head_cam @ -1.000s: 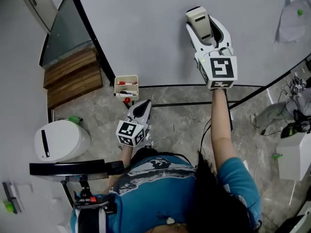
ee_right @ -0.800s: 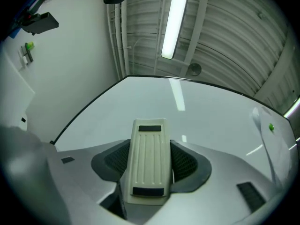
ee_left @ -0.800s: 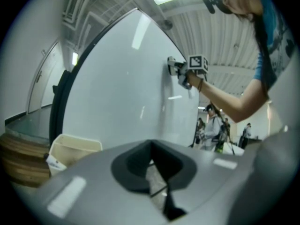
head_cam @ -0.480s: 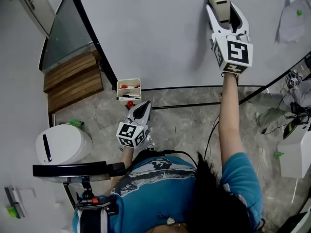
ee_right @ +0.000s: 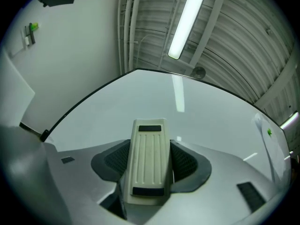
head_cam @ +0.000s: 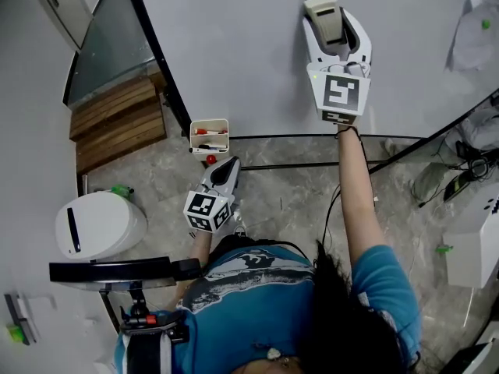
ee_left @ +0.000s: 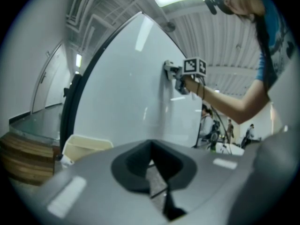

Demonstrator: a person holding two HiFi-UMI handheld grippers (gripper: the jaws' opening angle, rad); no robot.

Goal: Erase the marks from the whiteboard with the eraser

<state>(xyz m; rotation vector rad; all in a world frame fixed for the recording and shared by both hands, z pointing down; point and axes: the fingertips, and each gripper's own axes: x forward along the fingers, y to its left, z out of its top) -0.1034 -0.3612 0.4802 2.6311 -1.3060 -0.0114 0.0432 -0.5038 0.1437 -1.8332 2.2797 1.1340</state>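
Sweeping the whiteboard (head_cam: 234, 45): my right claw (head_cam: 334, 33), clamped on the eraser (head_cam: 323, 12), came back left after swinging right half a second before. I judged a wipe pass was under way. Left claw (head_cam: 224, 174) stayed low by the marker tray (head_cam: 209, 121), jaws together on nothing. Right gripper view showed no marks ahead of the eraser. Only the head view showed the tray, and only the left gripper view showed the eraser against the board from the side.
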